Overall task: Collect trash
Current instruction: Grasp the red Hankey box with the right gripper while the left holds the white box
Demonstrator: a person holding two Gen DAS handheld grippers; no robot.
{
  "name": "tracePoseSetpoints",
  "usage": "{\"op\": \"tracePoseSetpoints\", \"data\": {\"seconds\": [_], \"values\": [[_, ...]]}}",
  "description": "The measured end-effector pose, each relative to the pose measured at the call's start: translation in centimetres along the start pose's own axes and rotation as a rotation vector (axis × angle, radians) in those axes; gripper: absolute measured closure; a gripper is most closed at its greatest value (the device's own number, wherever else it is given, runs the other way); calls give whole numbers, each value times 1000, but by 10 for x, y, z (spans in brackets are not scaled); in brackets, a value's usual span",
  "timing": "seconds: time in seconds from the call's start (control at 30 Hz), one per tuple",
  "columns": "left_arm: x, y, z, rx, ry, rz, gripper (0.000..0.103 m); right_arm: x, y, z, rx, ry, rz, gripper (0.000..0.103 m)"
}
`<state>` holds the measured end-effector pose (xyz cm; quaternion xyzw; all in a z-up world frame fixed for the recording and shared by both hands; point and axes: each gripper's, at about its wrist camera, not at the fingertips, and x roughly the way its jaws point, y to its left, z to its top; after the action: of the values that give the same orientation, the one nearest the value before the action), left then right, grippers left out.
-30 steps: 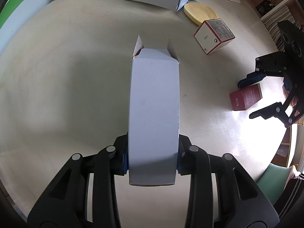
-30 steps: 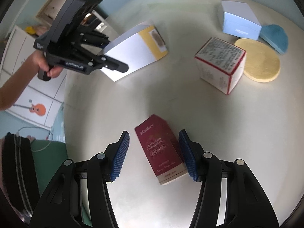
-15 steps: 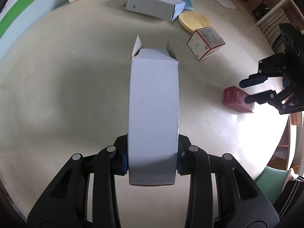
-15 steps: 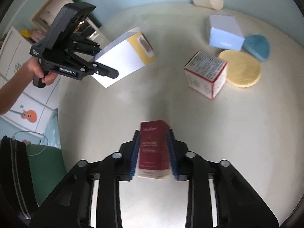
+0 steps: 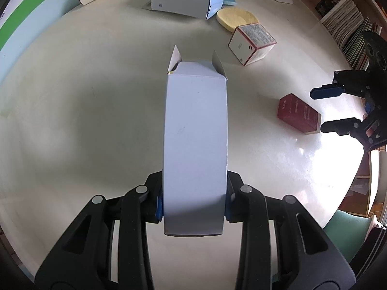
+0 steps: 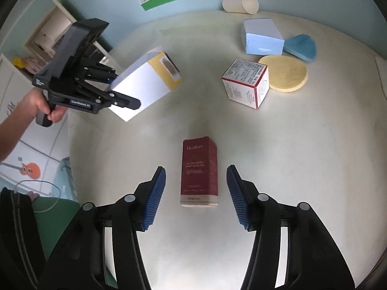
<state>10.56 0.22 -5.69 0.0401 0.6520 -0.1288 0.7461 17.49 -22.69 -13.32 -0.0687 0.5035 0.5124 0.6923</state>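
Left gripper (image 5: 193, 198) clamped on a tall white carton (image 5: 196, 142), blue pads pressed against both narrow sides near its lower end, open flaps at the far end pointing away. Seen from the right wrist view, same left gripper (image 6: 113, 91) held up off the round table (image 6: 314, 157) by a hand (image 6: 46, 108), carton (image 6: 147, 82) tilted, yellow panel on its outer end.

Farther right on the table, at the far edge: paper cup (image 6: 240, 3) lying on its side, pale blue box (image 6: 262, 37) lying flat, blue sponge (image 6: 301, 47) touching it, round yellow sponge (image 6: 284, 72) just beside, white cube box with red edges (image 6: 246, 85) resting close to the yellow sponge.

Right gripper (image 6: 196, 193) spread wide, ribbed blue pads (image 6: 154, 198) clear of everything, gaps on both sides. Between them, flat on the table, a dark red box (image 6: 199, 171), long axis running along the fingers, pale end nearest the camera. From the left wrist view, right gripper (image 5: 324, 107) likewise parted, red box (image 5: 298, 113) on the tabletop just ahead of the finger tips, touching neither.
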Motion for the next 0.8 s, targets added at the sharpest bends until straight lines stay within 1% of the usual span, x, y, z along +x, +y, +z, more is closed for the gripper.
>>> {"op": "tracePoseSetpoints", "data": {"seconds": [0.1, 0.17, 0.2, 0.23, 0.27, 0.37, 0.47, 0.67, 0.8], "values": [[0, 1, -5, -3, 1, -1, 71, 13, 4, 5, 0, 21, -21, 49], [0, 3, -9, -6, 3, -2, 71, 20, 8, 6, -23, 31, -51, 51], [0, 4, -11, -8, 4, -3, 71, 22, 11, 5, -34, 37, -64, 56], [2, 6, -14, -10, 7, -2, 71, 25, 12, 7, -47, 44, -81, 70], [3, 9, -16, -12, 11, -3, 71, 26, 14, 8, -65, 40, -100, 70], [7, 9, -17, -16, 17, -7, 71, 23, 13, 13, -76, 25, -116, 71], [10, 10, -14, -6, 16, -13, 71, 12, 6, 20, -36, -9, -101, 71], [6, 6, 3, 11, -11, -20, 71, -9, -9, 32, -5, -44, -116, 70], [3, 4, 5, 26, -23, -29, 71, -16, -5, 29, 7, -54, -134, 70]]}}
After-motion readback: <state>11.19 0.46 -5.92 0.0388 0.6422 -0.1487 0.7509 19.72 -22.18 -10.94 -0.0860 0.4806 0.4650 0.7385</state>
